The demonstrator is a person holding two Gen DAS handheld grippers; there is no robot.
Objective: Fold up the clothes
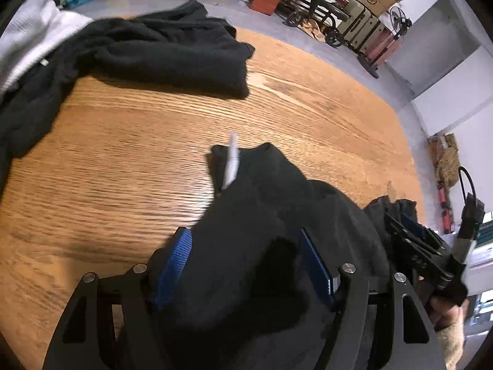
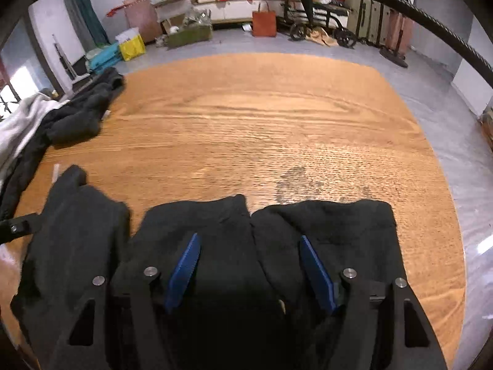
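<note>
A black garment [image 1: 262,191] is bunched between the blue pads of my left gripper [image 1: 243,234] and fills the gap from pad to pad. Its white tag [image 1: 231,160] sticks out at the front. The same garment [image 2: 323,225] spreads across the near edge of the wooden table [image 2: 262,123]. My right gripper [image 2: 249,240] has a fold of it between its pads. Both grippers point steeply down and the cloth stays sharp with them while the table blurs. In the left wrist view the right gripper [image 1: 409,231] shows at the right edge, cloth in it.
A second black garment [image 1: 154,52] lies crumpled at the table's far left, partly on a white cloth [image 1: 27,37]. Beyond the table are grey floor, boxes, an orange bag [image 2: 264,24] and carts. A black cable [image 2: 431,18] crosses the upper right of the right wrist view.
</note>
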